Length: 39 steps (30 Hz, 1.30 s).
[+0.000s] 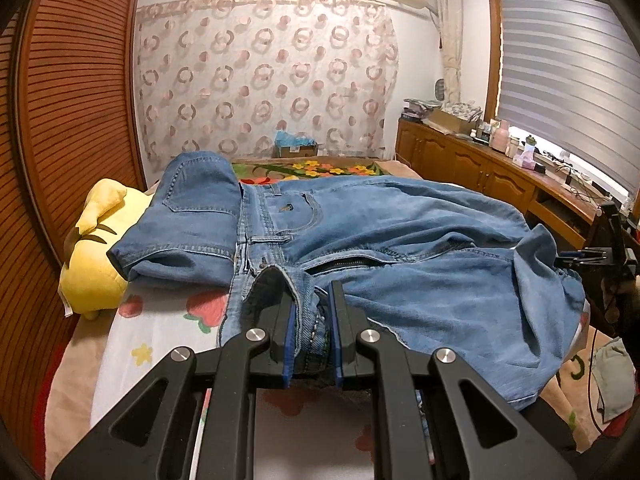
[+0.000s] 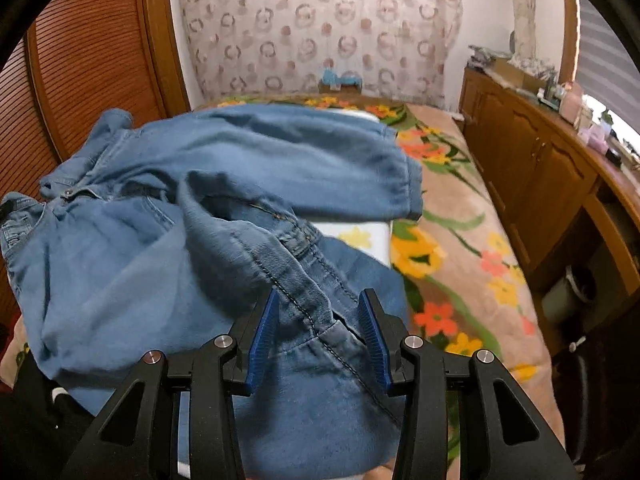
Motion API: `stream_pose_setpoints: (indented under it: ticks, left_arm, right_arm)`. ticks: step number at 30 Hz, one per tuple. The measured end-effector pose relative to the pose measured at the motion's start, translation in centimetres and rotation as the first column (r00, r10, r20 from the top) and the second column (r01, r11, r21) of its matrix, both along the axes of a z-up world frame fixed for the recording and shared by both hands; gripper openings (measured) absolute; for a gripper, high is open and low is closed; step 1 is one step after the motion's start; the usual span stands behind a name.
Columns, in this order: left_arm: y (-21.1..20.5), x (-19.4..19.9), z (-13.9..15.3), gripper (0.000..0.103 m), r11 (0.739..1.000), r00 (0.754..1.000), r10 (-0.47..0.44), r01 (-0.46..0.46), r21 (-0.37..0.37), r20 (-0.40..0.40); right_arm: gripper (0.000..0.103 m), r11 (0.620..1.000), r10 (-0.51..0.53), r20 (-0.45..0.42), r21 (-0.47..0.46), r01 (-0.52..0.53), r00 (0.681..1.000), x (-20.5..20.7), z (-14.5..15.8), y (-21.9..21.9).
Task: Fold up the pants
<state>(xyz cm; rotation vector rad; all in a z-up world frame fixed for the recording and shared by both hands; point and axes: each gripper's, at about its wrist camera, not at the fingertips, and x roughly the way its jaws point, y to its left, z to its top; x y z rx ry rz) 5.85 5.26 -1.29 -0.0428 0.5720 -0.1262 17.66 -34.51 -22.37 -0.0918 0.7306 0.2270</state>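
Note:
Blue denim pants (image 1: 400, 248) lie spread and bunched across the bed, waistband and zipper toward me in the left wrist view. My left gripper (image 1: 314, 322) is shut on a bunched fold of the waistband denim between its blue pads. In the right wrist view the pants (image 2: 168, 240) lie in a heap with a leg stretching to the far right. My right gripper (image 2: 320, 324) stands open over a seamed part of the denim (image 2: 308, 296), pads either side of it and apart from it. The right gripper also shows at the right edge of the left wrist view (image 1: 588, 256).
A yellow plush toy (image 1: 96, 248) lies left of the pants. The bed has a floral blanket (image 2: 448, 216) and a white sheet (image 1: 160, 336). A wooden cabinet (image 2: 532, 168) with clutter runs along the right. A slatted wooden door (image 1: 68, 100) stands left.

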Motion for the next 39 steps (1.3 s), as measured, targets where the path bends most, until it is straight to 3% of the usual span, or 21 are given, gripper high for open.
stream_pose_setpoints:
  ticks: [4,6,8,9,13,18,23,30,33,39]
  left_arm:
    - [0.1,0.2,-0.4,0.015,1.0,1.0,0.005,-0.005,0.001,-0.015]
    - [0.2,0.2,-0.6,0.015,1.0,1.0,0.007,-0.007,0.0,-0.021]
    - [0.4,0.3,-0.7,0.015,1.0,1.0,0.008,-0.008,-0.004,-0.024]
    - [0.4,0.3,-0.7,0.015,1.0,1.0,0.009,-0.009,-0.004,-0.026]
    - [0.4,0.2,-0.7,0.015,1.0,1.0,0.012,-0.012,-0.002,-0.019]
    - [0.8,-0.5,0.8,0.015,0.999,0.999,0.027,-0.026,-0.021,0.036]
    - [2.0,-0.2,3.6,0.015,0.998,0.994,0.056,-0.053,-0.038,0.091]
    - [3.6,2.0,6.9,0.015,0.992,0.988,0.086,-0.073,-0.102,0.13]
    - [3.6,3.4,7.9,0.015,0.993,0.985,0.094,-0.081,-0.091,0.145]
    - [3.3,6.0,8.2,0.015,0.994,0.986,0.091,-0.083,-0.067,0.142]
  right_arm:
    - [0.043,1.0,0.022,-0.025,0.018,-0.022,0.999,-0.5,0.6,-0.7]
    - [0.032,0.999,0.029,-0.033,0.016,-0.029,0.999,-0.9,0.9,-1.0]
    - [0.009,0.999,0.039,-0.041,0.026,-0.038,0.998,-1.7,1.8,-1.7]
    - [0.007,0.999,0.042,-0.039,0.031,-0.041,0.998,-1.8,2.0,-1.8]
    - [0.007,0.998,0.04,0.016,0.037,-0.041,0.999,-4.2,3.6,-2.7]
    - [0.006,0.997,0.006,0.155,0.081,-0.019,0.988,-7.6,6.8,-3.8]
    - [0.006,0.99,-0.069,0.301,0.14,0.028,0.951,-10.3,11.2,-6.4]
    - [0.006,0.976,-0.145,0.437,0.213,0.055,0.887,-12.0,16.3,-9.4]
    - [0.006,0.977,-0.145,0.471,0.206,0.051,0.87,-11.9,17.5,-9.4]
    - [0.006,0.985,-0.126,0.445,0.16,0.06,0.887,-9.2,16.2,-8.3]
